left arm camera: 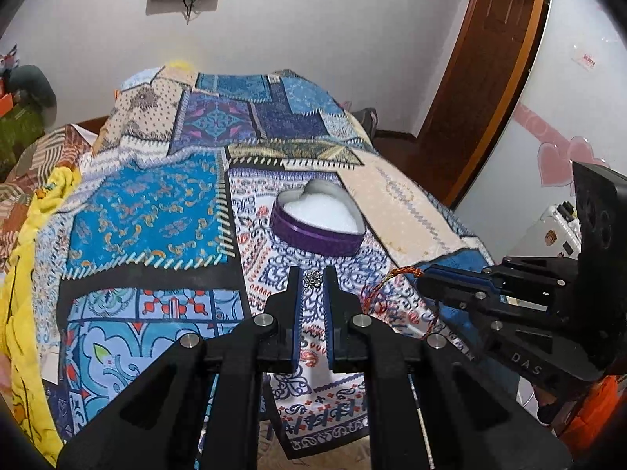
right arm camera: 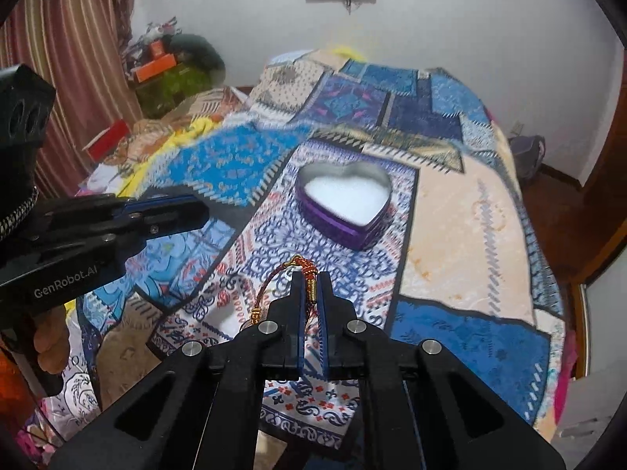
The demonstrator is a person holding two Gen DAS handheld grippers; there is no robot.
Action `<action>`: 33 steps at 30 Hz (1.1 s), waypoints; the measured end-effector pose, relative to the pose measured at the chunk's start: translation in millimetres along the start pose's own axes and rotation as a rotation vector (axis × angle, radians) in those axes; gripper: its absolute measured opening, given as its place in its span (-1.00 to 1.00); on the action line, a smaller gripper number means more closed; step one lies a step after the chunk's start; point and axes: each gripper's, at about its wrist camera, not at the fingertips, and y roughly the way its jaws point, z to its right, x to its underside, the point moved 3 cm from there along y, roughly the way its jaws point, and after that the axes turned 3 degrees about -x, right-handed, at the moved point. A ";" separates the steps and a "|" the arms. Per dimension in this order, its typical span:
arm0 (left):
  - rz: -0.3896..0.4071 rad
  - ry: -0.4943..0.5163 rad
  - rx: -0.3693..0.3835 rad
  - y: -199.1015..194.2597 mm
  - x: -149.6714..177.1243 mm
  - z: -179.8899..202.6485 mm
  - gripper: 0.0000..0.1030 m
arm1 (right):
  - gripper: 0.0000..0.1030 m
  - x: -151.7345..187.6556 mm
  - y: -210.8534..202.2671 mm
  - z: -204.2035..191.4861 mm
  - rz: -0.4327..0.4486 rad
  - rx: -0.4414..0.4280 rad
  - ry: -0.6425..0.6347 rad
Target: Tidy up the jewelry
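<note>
tin: purple heart-shaped metal tin (right arm camera: 345, 203), glossy walls, matt white foam inside
bedspread: patchwork cloth bedspread (left arm camera: 149, 211), soft-looking
door: brown wooden door (left arm camera: 490, 58), smooth

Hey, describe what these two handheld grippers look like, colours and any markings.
Both are matte black plastic linkages with silver pivot bolts and blue ribbed finger pads. The left gripper reads "GenRobot.AI" in white; the right gripper shows "DAS". A braided black-and-white cable runs by the left one.

You have a purple heart-shaped tin (left arm camera: 318, 235) with a white lining, far centre on a patchwork bedspread (left arm camera: 156, 211) of blue, cream and navy panels with red-and-blue ornament. Near you, the silver trinket (left arm camera: 313, 279) sits between the black, blue-padded left gripper (left arm camera: 313, 286) fingers. The red-and-gold cord bracelet (right arm camera: 303, 274) sits in the matching right gripper (right arm camera: 310, 286); a yellow blanket (left arm camera: 23, 274) lies left.
</note>
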 end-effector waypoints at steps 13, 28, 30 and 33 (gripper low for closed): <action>0.084 0.026 -0.020 -13.6 -29.2 8.0 -0.84 | -0.90 -32.4 -16.4 23.9 0.118 0.077 0.041; 0.112 0.058 -0.025 19.7 -69.0 10.2 -0.84 | -0.90 -67.7 8.0 45.7 0.168 0.075 0.054; 0.112 0.064 -0.026 25.5 -73.3 10.4 -0.84 | -0.90 -70.8 14.6 47.9 0.164 0.073 0.054; 0.106 0.068 -0.022 36.6 -78.8 9.6 -0.84 | -0.90 -74.5 23.3 51.1 0.153 0.066 0.051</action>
